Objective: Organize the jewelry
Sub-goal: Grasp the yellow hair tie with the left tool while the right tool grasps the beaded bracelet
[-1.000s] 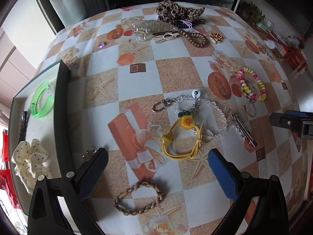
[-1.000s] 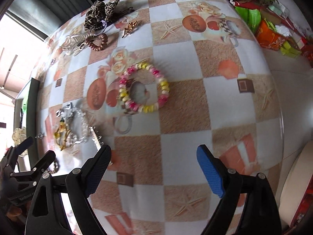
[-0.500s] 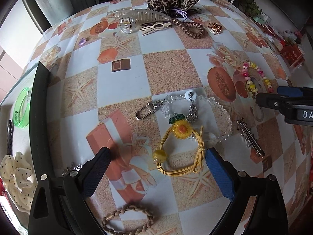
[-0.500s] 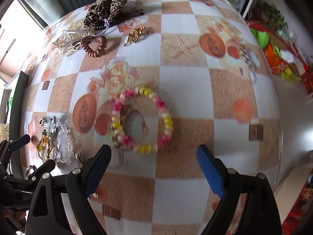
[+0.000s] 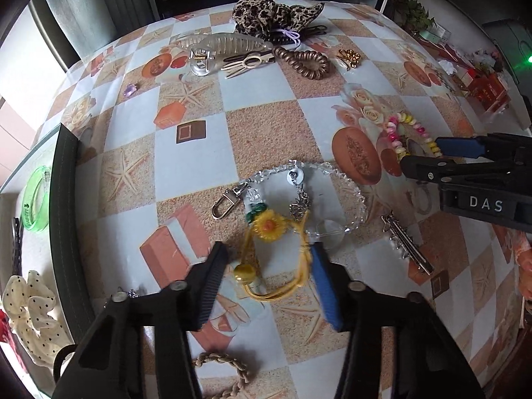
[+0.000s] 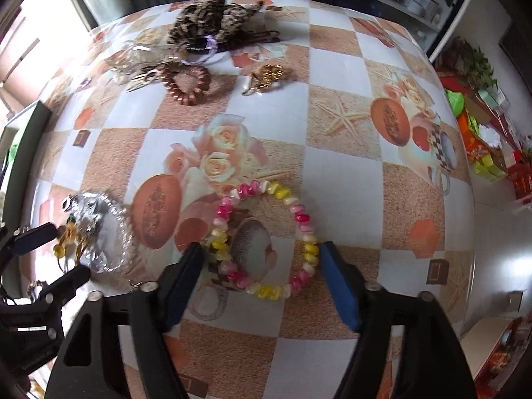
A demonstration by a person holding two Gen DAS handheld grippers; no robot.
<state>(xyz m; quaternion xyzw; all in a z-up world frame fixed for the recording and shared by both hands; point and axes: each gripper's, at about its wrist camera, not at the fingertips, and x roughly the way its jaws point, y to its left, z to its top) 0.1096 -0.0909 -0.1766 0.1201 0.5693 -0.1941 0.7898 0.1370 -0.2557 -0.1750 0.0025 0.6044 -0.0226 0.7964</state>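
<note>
My left gripper is open, its fingers either side of a yellow cord hair tie with a sunflower, which lies on the table partly over a clear bead bracelet. My right gripper is open around a pink, yellow and white bead bracelet; that bracelet also shows in the left wrist view. A dark-rimmed tray at the left holds a green bangle and a cream dotted scrunchie.
At the table's far side lie a leopard scrunchie, a clear claw clip, a brown coil tie and a gold clip. A silver hair clip, a snap hook and a braided band lie near.
Both grippers moved forward and lower. The left one's fingers narrowed around the yellow hair tie. The right one's fingers narrowed around the pink and yellow bracelet.
</note>
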